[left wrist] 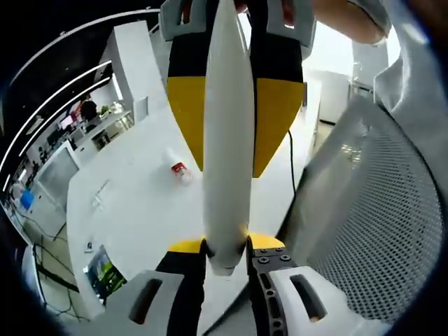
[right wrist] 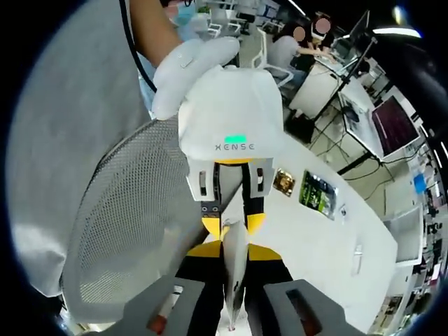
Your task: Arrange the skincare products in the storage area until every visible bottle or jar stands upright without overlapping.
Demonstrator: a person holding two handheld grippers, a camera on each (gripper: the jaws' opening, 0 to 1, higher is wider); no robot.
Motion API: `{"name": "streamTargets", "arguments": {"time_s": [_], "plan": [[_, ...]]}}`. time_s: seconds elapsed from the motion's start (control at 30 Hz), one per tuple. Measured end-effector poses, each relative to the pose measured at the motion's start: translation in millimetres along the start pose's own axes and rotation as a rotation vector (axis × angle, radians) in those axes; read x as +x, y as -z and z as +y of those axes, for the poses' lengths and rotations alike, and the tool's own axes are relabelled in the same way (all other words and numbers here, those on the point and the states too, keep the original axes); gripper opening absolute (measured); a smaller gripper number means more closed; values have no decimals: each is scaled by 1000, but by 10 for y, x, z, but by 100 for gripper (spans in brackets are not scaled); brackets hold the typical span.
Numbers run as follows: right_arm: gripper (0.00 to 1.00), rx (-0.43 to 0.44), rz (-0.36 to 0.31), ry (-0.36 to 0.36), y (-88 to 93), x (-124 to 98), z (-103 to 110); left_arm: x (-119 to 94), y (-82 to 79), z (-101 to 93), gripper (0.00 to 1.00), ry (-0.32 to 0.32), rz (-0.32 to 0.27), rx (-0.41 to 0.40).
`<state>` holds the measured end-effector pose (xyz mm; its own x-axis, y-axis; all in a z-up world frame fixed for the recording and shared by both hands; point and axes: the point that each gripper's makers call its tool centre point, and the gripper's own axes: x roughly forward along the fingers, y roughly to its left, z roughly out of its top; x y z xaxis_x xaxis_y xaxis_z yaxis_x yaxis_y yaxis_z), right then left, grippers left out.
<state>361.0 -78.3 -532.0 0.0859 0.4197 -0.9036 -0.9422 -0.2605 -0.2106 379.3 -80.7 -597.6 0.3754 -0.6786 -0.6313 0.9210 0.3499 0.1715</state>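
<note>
I see a white tube (left wrist: 225,140) held between both claws, above the white surface (left wrist: 140,203). In the left gripper view my left claw (left wrist: 227,262) is closed on the near end of the tube, and the tube runs away from me into the right claw (left wrist: 234,42), which comes from the far side with its yellow and black jaws pressed on both sides of the tube.

In the right gripper view I see the same thing from the other end: my right claw (right wrist: 234,294) is closed on the tube (right wrist: 234,269), and the left claw (right wrist: 232,217) grips its far end, under its white housing. A gloved hand (right wrist: 192,66) holds that housing.

On the surface, left of the tube in the left gripper view, lies a small bottle (left wrist: 180,170) with a red part, on its side and well apart from the claws. A mesh basket (left wrist: 378,231) stands at the right in that view, near the tube. In the right gripper view the basket (right wrist: 129,210) is at the left, and some printed cards (right wrist: 318,192) lie on the surface (right wrist: 336,238) to the right.
</note>
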Motion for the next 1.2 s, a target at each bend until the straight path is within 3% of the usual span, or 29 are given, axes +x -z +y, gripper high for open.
{"name": "streamTargets", "arguments": {"time_s": [0.1,0.17,0.27,0.37,0.47,0.73,1.2], "plan": [[0,7,6,9,44,-49,-30,0,18,29,19,-13,5,-5],[0,19,13,14,96,-82,-60,7,110,87,16,-43,55,3],[0,21,49,33,236,-136,-116,-8,143,123,0,-57,73,-11],[0,32,72,33,363,-149,-139,-37,96,176,4,-87,43,-10],[0,34,117,27,522,-154,-148,-19,150,153,3,-75,71,-14],[0,35,162,37,776,-227,-300,-12,185,142,1,-70,87,4],[1,66,188,48,1107,-436,-661,-6,206,90,5,-37,101,17]]}}
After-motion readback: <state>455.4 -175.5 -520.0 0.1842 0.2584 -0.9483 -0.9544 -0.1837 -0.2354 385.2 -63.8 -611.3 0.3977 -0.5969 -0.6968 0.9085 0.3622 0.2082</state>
